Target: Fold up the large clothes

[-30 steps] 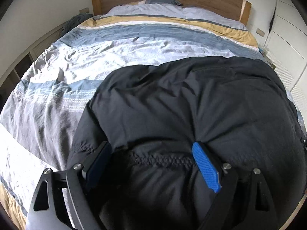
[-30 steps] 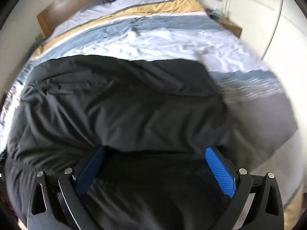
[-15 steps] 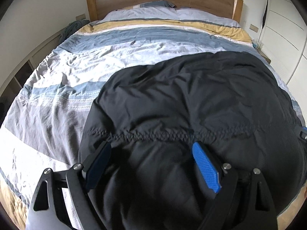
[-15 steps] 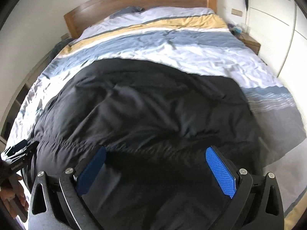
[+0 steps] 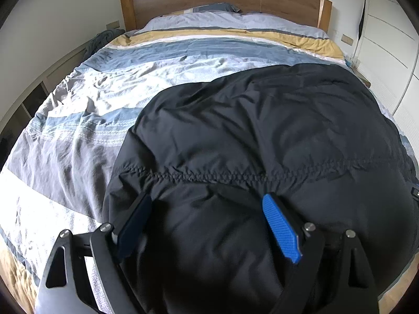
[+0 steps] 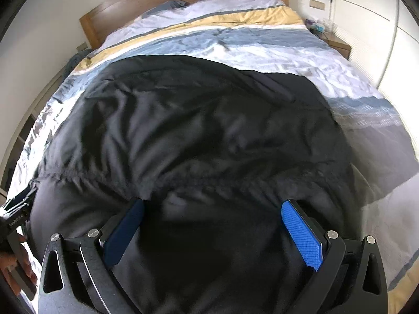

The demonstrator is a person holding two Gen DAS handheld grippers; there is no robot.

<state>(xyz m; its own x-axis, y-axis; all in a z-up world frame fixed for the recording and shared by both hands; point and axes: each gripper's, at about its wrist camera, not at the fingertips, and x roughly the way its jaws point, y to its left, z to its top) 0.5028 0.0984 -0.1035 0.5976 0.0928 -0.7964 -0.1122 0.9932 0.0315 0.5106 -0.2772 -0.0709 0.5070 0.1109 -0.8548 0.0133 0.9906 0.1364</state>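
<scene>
A large black jacket [image 5: 262, 130] lies spread on the striped duvet [image 5: 91, 110], on the bed's right half in the left wrist view. A gathered elastic seam [image 5: 209, 176] runs across it. My left gripper [image 5: 208, 200] hovers open over the fabric below that seam, its blue pads [image 5: 280, 230] wide apart and gripping nothing. In the right wrist view the same jacket [image 6: 199, 130] fills the middle. My right gripper [image 6: 213, 205] is open above the cloth near the seam [image 6: 209, 183]. The left gripper and the hand on it [image 6: 14, 235] show at the left edge.
A wooden headboard [image 5: 222, 2] and pillows [image 5: 217, 13] close the far end. White wardrobe doors [image 5: 387, 52] stand on the right, with a bedside table [image 6: 337, 44] beside the bed. Low shelving [image 5: 28, 99] lines the left wall. Bare duvet lies left of the jacket.
Both grippers have drawn back toward the foot of the bed, so the gathered seam now lies beyond the fingertips instead of between them. The right view swung left. Jaws stayed wide.
</scene>
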